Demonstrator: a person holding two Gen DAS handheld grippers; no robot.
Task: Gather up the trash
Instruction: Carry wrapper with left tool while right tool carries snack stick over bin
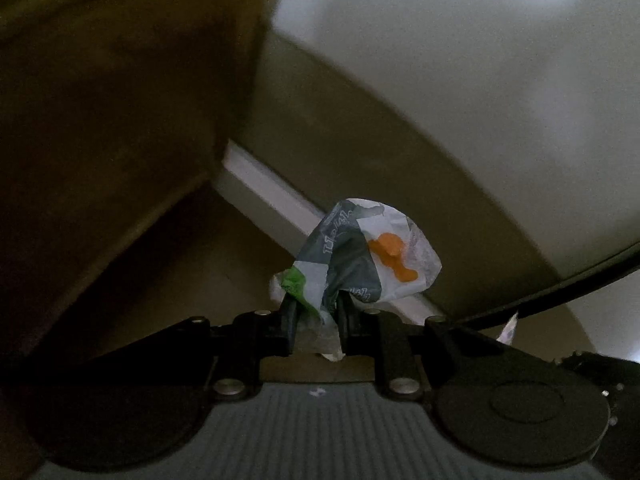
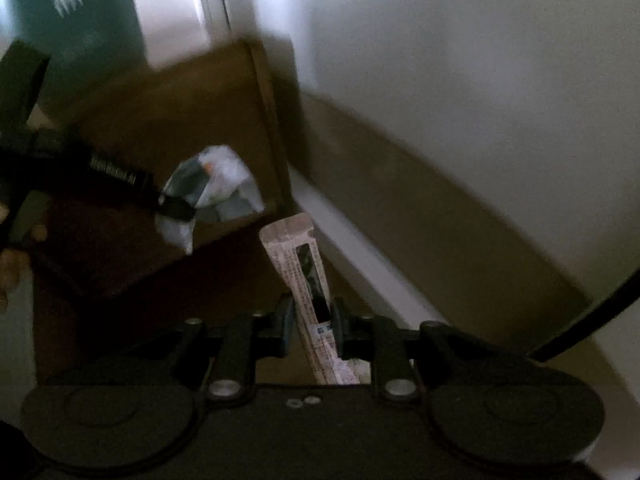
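My left gripper (image 1: pixel 317 312) is shut on a crumpled wrapper (image 1: pixel 360 256), white and grey-green with an orange blotch, which bulges out beyond the fingertips. The right wrist view shows the same left gripper (image 2: pixel 176 206) coming in from the left with that crumpled wrapper (image 2: pixel 216 184) held in the air. My right gripper (image 2: pixel 312 312) is shut on a long narrow printed packet (image 2: pixel 298 256), pale pink with a dark strip, which sticks up and forward between the pads. Both views are blurred.
A brown wooden cabinet (image 1: pixel 112 92) fills the left, also seen as the cabinet (image 2: pixel 180 112) behind the left gripper. A white baseboard (image 1: pixel 272 196) runs diagonally below a pale wall (image 1: pixel 480 60). A black cable (image 1: pixel 560 292) crosses at right. A hand (image 2: pixel 8 272) shows at the left edge.
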